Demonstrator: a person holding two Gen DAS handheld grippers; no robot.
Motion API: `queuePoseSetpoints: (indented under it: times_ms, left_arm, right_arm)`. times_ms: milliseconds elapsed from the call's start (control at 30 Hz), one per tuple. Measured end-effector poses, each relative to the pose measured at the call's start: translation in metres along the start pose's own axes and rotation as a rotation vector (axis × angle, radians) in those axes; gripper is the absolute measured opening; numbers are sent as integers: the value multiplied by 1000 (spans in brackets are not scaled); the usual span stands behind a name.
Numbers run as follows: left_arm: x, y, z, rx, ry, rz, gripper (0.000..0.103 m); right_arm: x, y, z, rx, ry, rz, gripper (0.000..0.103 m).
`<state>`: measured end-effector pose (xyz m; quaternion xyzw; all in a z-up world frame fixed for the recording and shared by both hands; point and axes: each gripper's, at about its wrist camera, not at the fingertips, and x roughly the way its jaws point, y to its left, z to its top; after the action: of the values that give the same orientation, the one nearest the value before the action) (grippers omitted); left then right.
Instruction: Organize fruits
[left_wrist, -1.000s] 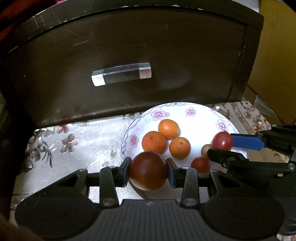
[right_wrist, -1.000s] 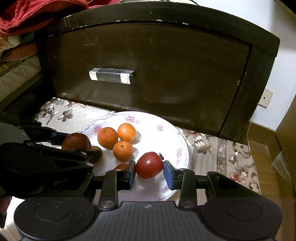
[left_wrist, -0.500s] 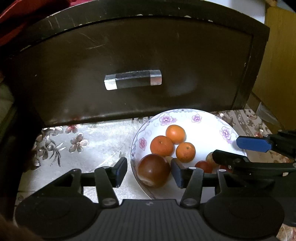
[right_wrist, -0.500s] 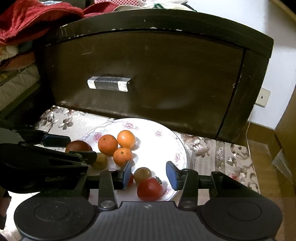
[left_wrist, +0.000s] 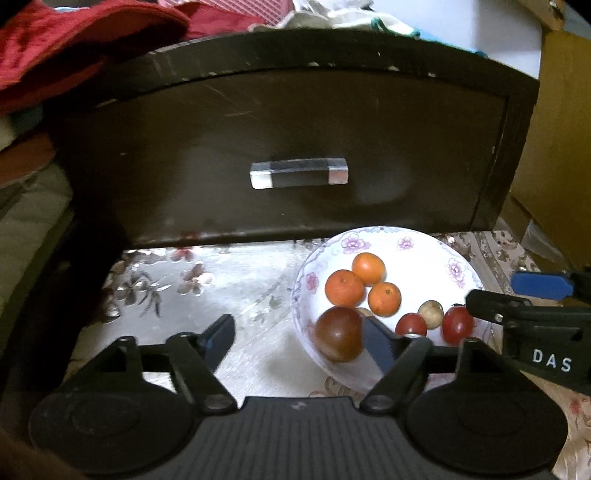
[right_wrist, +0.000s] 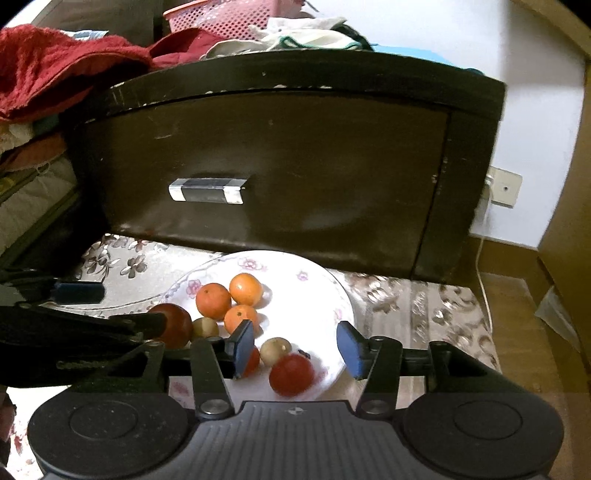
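**A:** Fruits all sit in the white round plate with pink flower print (left_wrist: 458, 271), lower right of the left wrist view: three small round oranges (left_wrist: 364, 284) in a cluster, a large dark red-brown tomato (left_wrist: 339, 333) at the plate's near-left rim, two small red tomatoes (left_wrist: 457, 325) and a small tan round fruit (left_wrist: 430, 314) to the right.

**B:** And the grippers?

**A:** The left gripper (left_wrist: 295, 338) has its jaws opening, spread wide. The dark tomato lies between them but hard against the right-hand finger only, well clear of the left-hand one; whether that finger touches it, I cannot tell. The right gripper (right_wrist: 295, 349) is also opening, and the bright red tomato (right_wrist: 291, 374) rests on the plate below the gap, clamped by nothing.

**B:** So what does the next move turn on?

**A:** By my reading, every fruit in view is already on the plate, so both hands are free. Nothing loose shows on the flowered beige cloth (left_wrist: 177, 291) at centre left, in front of the dark wooden drawer front (left_wrist: 295, 129). That bare side lies nearer the left gripper. Round fruit has no long axis, so approach angle hardly matters.
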<state>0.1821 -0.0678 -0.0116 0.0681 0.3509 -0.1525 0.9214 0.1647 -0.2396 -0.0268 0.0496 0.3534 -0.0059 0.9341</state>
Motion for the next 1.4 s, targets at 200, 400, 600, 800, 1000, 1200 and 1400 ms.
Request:
queuePoseSetpoints:
  times_ms: [200, 400, 600, 800, 1000, 1200, 1400]
  left_arm:
    - [-26, 1, -16, 2, -3, 54, 98]
    - [-50, -2, -32, -2, -14, 76, 103]
    - [-74, -13, -44, 50, -18, 135, 103]
    - [-92, -16, -58, 40, -8, 106, 103]
    - [-106, -19, -74, 48, 7, 115, 103]
    - [-119, -18, -86, 43, 10, 125, 103]
    - [-128, -15, -95, 35, 18, 124, 103]
  right_arm:
    - [-22, 3, -8, 23, 19, -9, 46]
    - [-51, 11, -24, 47, 21, 6, 47]
    - [-75, 14, -39, 75, 23, 8, 48]
    - [-93, 17, -51, 90, 27, 13, 49]
    - [-110, 26, -63, 74, 21, 24, 52]
    - [-123, 32, -72, 69, 18, 37, 52]
    - [-136, 40, -80, 61, 13, 44, 52]
